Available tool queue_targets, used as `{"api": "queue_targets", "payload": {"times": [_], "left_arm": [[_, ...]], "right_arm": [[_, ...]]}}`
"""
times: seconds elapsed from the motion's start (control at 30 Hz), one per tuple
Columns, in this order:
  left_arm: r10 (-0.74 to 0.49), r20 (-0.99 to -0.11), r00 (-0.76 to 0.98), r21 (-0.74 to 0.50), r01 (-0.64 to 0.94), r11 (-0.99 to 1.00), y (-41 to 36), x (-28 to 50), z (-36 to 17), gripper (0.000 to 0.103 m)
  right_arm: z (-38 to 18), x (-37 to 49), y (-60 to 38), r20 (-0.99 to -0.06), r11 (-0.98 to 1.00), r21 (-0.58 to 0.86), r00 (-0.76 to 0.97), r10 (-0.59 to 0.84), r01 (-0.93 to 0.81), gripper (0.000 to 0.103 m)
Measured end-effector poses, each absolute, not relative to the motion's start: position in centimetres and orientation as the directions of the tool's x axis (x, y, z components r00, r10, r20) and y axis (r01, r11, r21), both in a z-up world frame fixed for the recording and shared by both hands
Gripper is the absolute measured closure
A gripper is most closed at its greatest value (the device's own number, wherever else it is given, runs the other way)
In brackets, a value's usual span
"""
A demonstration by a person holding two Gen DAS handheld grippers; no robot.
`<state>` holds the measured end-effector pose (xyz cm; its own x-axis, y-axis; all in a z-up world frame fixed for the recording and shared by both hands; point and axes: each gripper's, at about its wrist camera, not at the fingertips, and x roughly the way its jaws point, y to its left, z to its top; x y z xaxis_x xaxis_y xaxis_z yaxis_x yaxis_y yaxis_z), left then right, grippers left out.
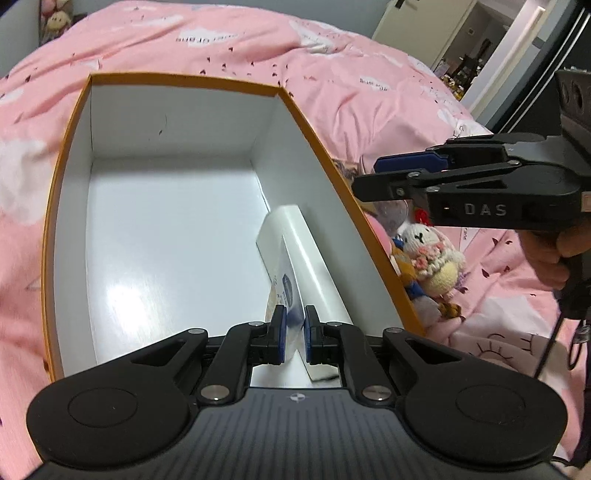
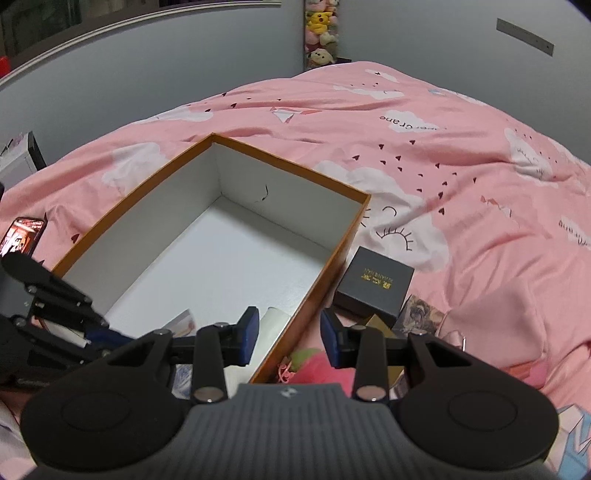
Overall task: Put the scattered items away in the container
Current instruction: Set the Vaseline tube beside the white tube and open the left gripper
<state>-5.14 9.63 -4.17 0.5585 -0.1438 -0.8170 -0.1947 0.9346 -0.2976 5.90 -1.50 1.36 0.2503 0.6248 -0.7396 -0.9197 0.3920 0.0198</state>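
Observation:
An orange-rimmed cardboard box with a white inside lies open on the pink bed; it also shows in the right wrist view. My left gripper is shut on a white carton and holds it inside the box along its right wall. My right gripper is open and empty, hovering over the box's near right wall; it also shows in the left wrist view. A black gift box, a knitted bunny doll and a pink plush lie beside the box.
The pink duvet covers the bed. A phone lies at the left of the box. Plush toys hang by the grey wall. A doorway opens at the far right.

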Motion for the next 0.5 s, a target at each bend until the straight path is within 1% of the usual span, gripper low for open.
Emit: {"api": "queue_targets", "payload": {"times": [0.17, 0.37, 0.5], "left_arm": [[-0.164, -0.846, 0.507, -0.307, -0.212, 0.928, 8.8, -5.3, -3.9, 0.093], [-0.146, -0.884, 0.445, -0.267, -0.223, 0.938, 7.4, -5.3, -3.8, 0.093], [-0.184, -0.888, 0.422, -0.311, -0.255, 0.915, 7.7, -4.9, -4.0, 0.09]], "right_arm": [[0.4, 5.9, -1.8, -0.744, 0.413, 0.032, 0.255, 0.618, -0.91, 0.063], [-0.3, 5.8, -2.8, -0.743, 0.451, 0.073, 0.253, 0.62, -0.89, 0.063], [-0.4, 5.7, -3.5, -0.738, 0.469, 0.081, 0.263, 0.622, -0.88, 0.063]]}}
